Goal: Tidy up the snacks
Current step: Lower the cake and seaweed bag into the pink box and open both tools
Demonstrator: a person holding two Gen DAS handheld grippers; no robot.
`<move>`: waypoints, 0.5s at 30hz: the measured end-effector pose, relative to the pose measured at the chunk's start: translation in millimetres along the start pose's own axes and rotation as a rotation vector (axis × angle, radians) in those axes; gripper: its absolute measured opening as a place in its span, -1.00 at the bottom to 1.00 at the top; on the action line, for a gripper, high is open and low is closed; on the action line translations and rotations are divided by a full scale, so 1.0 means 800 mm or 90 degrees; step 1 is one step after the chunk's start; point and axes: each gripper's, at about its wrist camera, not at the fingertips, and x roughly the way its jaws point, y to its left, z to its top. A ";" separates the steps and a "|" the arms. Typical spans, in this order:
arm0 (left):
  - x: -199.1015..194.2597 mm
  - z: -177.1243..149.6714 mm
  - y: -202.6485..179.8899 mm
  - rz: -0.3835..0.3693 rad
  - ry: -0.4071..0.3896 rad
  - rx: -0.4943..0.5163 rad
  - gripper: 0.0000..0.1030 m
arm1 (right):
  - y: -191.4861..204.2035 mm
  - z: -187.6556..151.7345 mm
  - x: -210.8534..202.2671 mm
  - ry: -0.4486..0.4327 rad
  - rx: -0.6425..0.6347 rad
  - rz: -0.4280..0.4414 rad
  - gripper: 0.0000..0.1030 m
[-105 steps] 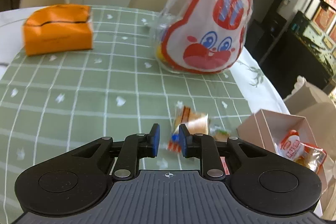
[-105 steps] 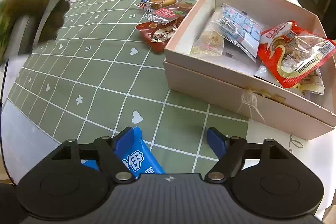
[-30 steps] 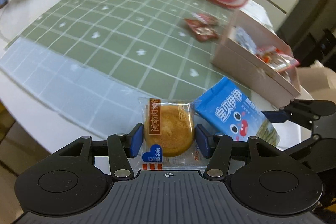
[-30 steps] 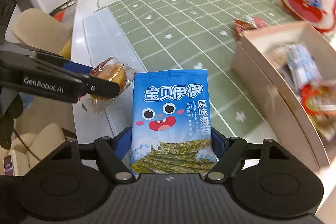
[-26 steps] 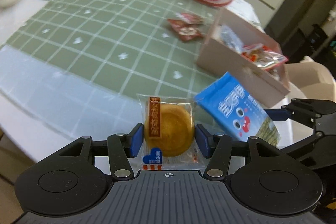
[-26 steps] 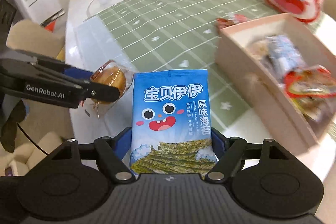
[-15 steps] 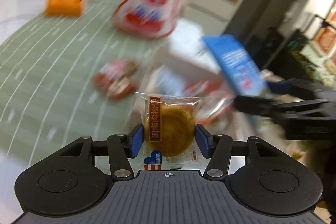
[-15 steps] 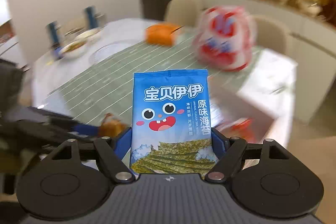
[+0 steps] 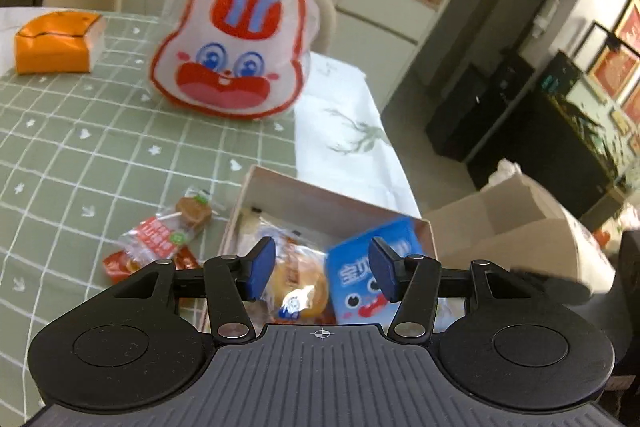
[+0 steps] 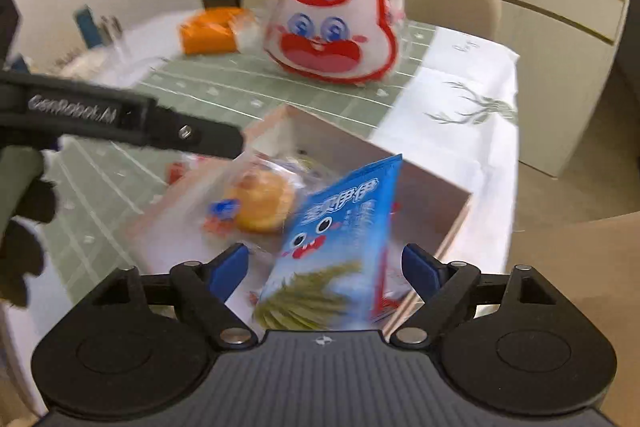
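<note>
A pink open box with several snacks stands on the green checked cloth. My left gripper hovers over its near end. Its jaws are closing slightly with nothing pressed between the pads. The wrapped round pastry lies loose below it in the box, blurred. My right gripper is above the box too, and its jaws are opening. The blue seaweed packet tilts free between its fingers, touching neither pad.
A rabbit-faced bag and an orange pack stand at the back of the table. Loose red snack packets lie left of the box. A brown paper bag is beyond the table's right edge, and chairs stand behind.
Both grippers swung from the table's near edge to above the box. The pastry has left the left pads and the blue packet has slipped from the widening right jaws, tipping down into the box.
</note>
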 end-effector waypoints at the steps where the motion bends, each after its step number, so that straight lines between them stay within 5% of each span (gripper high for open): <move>1: -0.006 -0.003 0.005 0.010 -0.013 -0.013 0.11 | 0.000 0.000 0.001 0.000 0.008 0.000 0.65; 7: -0.043 -0.018 0.062 0.114 -0.085 -0.087 0.11 | 0.006 0.006 0.017 0.018 0.078 -0.012 0.65; 10: -0.043 -0.020 0.097 0.148 -0.065 -0.060 0.11 | 0.016 0.020 0.022 0.028 0.098 -0.079 0.65; 15: -0.026 -0.029 0.143 0.128 0.020 0.037 0.11 | 0.051 0.064 0.015 -0.009 0.110 -0.143 0.65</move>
